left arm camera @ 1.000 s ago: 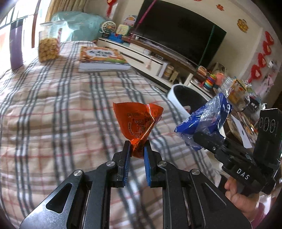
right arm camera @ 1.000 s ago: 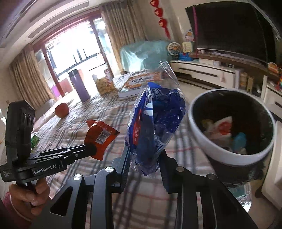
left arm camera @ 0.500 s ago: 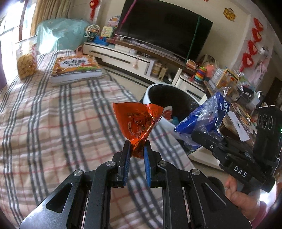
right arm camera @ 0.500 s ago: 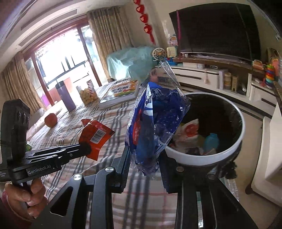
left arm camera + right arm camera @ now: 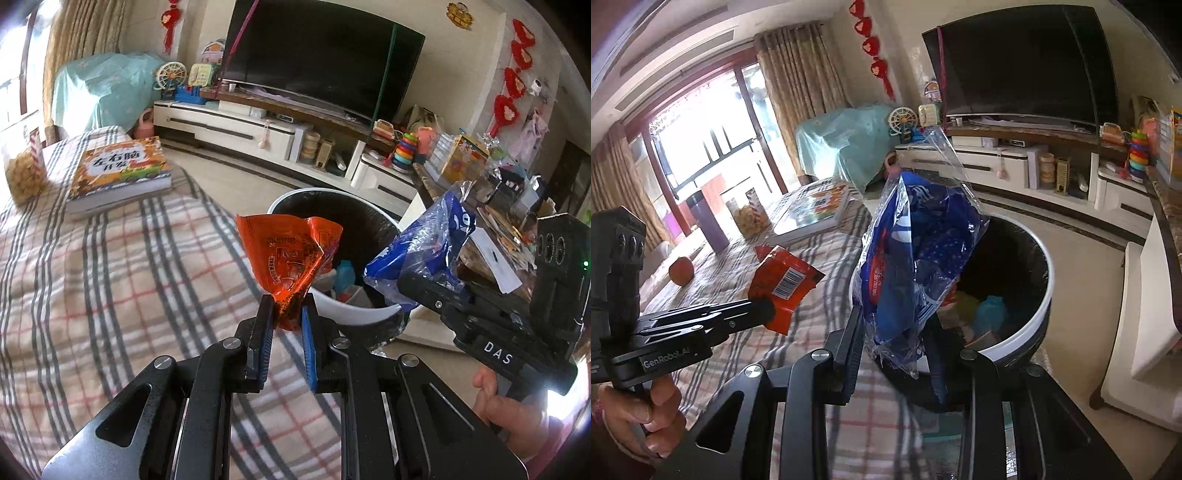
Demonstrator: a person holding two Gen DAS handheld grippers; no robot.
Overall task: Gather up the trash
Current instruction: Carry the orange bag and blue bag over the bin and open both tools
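Observation:
My left gripper (image 5: 287, 308) is shut on an orange snack wrapper (image 5: 291, 254), held over the table's edge just before the white trash bin (image 5: 354, 314). The wrapper also shows in the right wrist view (image 5: 783, 284). My right gripper (image 5: 895, 332) is shut on a blue and clear plastic bag (image 5: 916, 258), held at the near rim of the bin (image 5: 1030, 325). The bag also shows in the left wrist view (image 5: 424, 254). The black-lined bin holds several pieces of trash.
The plaid-covered table (image 5: 110, 280) carries a thick book (image 5: 118, 170), a snack jar (image 5: 22, 173), a purple flask (image 5: 707, 221) and an orange fruit (image 5: 680, 270). A TV stand (image 5: 258, 129) and a white side table (image 5: 1145, 317) stand beyond the bin.
Both grippers have moved right, off the table toward the bin, each still holding its trash. The bin now sits directly in front of them.

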